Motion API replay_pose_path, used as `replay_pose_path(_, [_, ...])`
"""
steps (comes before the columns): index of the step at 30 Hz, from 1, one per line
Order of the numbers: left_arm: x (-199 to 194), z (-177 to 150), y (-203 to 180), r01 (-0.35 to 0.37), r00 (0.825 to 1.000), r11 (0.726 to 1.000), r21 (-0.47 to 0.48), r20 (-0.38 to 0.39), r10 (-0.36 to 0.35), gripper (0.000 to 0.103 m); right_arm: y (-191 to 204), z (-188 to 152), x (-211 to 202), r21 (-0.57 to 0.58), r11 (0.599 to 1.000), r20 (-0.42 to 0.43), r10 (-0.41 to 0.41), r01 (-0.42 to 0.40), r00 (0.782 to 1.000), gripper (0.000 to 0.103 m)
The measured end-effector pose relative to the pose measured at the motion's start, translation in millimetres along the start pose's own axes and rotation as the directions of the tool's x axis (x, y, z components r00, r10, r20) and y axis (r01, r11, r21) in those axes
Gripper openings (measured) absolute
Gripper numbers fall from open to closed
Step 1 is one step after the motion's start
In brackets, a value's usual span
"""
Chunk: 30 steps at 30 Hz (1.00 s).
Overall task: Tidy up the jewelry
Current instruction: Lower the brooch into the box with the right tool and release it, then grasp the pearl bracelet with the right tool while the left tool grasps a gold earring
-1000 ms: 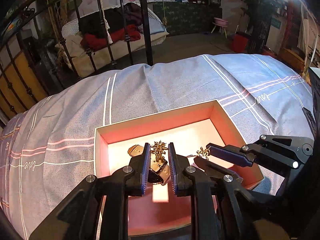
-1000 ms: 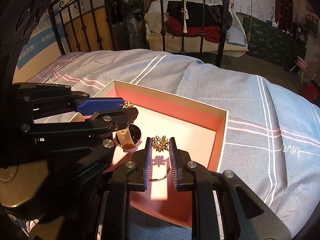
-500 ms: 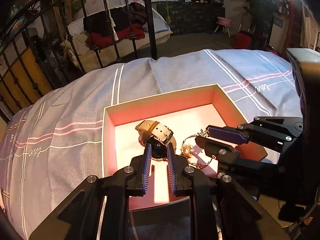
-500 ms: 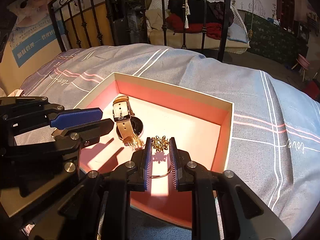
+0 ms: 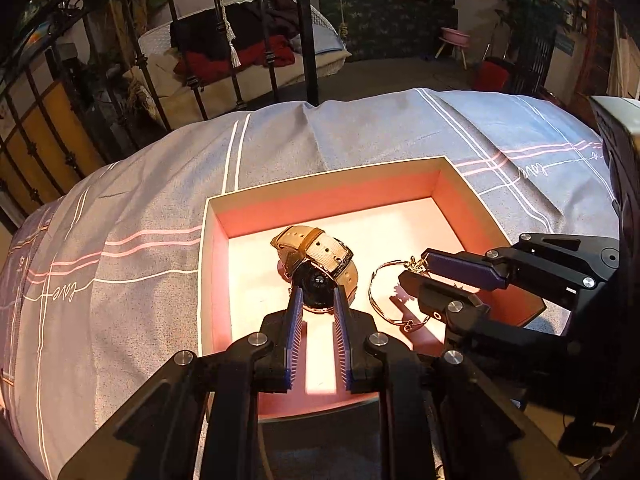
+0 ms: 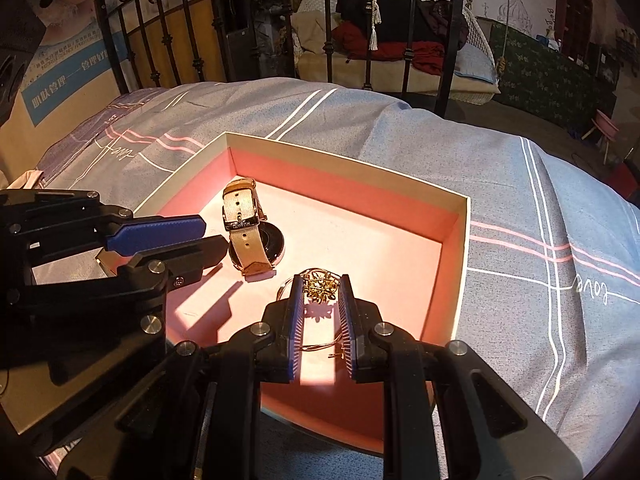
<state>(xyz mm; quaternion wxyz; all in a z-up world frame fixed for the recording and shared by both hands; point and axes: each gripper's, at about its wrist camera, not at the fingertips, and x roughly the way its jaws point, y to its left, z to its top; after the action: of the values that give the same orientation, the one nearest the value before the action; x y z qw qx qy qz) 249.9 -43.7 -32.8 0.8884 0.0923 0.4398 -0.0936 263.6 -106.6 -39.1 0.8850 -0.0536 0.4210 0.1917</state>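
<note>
The right gripper (image 6: 320,300) is clamped on a thin gold bangle (image 5: 384,300) at its leafy gold ornament (image 6: 319,287), low over the floor of the pink-lined box (image 5: 324,188). The left gripper (image 5: 316,300) is held just short of the watch (image 5: 318,264), its jaws slightly parted and gripping nothing. One watch, with a tan strap and dark round case, is seen lying mid-box, the bangle just beside it. The box is set on a grey striped bedsheet (image 6: 520,184).
</note>
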Motion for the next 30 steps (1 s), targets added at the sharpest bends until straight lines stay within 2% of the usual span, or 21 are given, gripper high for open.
replay_pose_path(3, [-6, 0, 3, 0.002, 1.000, 1.000, -0.018, 0.012, -0.002, 0.016, 0, -1, -2, -0.002, 1.000, 0.003, -0.006, 0.006, 1.000, 0.020])
replay_pose_path(4, [-9, -1, 4, 0.008, 1.000, 1.000, -0.025, 0.018, -0.008, 0.016, 0, -1, -4, 0.003, 1.000, 0.007, -0.008, 0.008, 1.000, 0.023])
replay_pose_path(5, [-12, -1, 6, 0.019, 1.000, 0.999, -0.035, 0.025, -0.019, 0.017, 0, -2, -7, 0.007, 1.000, 0.013, -0.010, 0.010, 1.000, 0.033])
replay_pose_path(6, [-17, -2, 8, 0.029, 0.999, 0.998, -0.048, 0.035, -0.027, 0.021, -1, -4, -12, 0.011, 1.000, 0.024, -0.020, 0.019, 1.000, 0.043])
replay_pose_path(8, [-33, -5, 13, 0.044, 0.996, 0.995, -0.085, 0.077, -0.037, 0.036, -1, -6, -27, 0.019, 0.999, 0.057, -0.035, 0.034, 0.998, 0.054])
replay_pose_path(9, [-43, -8, 16, 0.052, 0.994, 0.993, -0.101, 0.100, -0.042, 0.048, -2, -8, -37, 0.026, 0.999, 0.078, -0.039, 0.037, 0.996, 0.056])
replay_pose_path(10, [-52, -12, 18, 0.064, 0.991, 0.992, -0.112, 0.121, -0.051, 0.053, -3, -11, -49, 0.033, 0.999, 0.102, -0.044, 0.041, 0.994, 0.057])
replay_pose_path(12, [-68, -25, 19, 0.084, 0.987, 0.989, -0.122, 0.147, -0.065, 0.058, -5, -23, -73, 0.050, 0.998, 0.143, -0.052, 0.046, 0.988, 0.060])
replay_pose_path(16, [-83, -66, 19, 0.110, 0.985, 0.983, -0.147, 0.148, -0.088, 0.062, -9, -63, -106, 0.098, 0.995, 0.169, -0.028, 0.012, 0.985, 0.061])
replay_pose_path(21, [-74, -118, 8, 0.138, 0.989, 0.972, -0.192, 0.081, -0.125, 0.062, 5, -112, -103, 0.095, 0.995, 0.078, 0.029, -0.036, 0.997, 0.060])
replay_pose_path(26, [-69, -139, -4, 0.130, 0.991, 0.975, -0.179, 0.049, -0.123, 0.062, 18, -127, -92, 0.063, 0.997, 0.025, 0.037, -0.039, 0.999, 0.059])
replay_pose_path(28, [-69, -140, -7, 0.119, 0.992, 0.978, -0.170, 0.051, -0.111, 0.062, 21, -128, -90, 0.036, 0.999, 0.007, -0.011, 0.011, 1.000, 0.052])
replay_pose_path(30, [-69, -143, -9, 0.119, 0.992, 0.979, -0.163, 0.052, -0.112, 0.062, 15, -132, -89, 0.059, 0.997, -0.005, -0.056, 0.056, 0.998, 0.038])
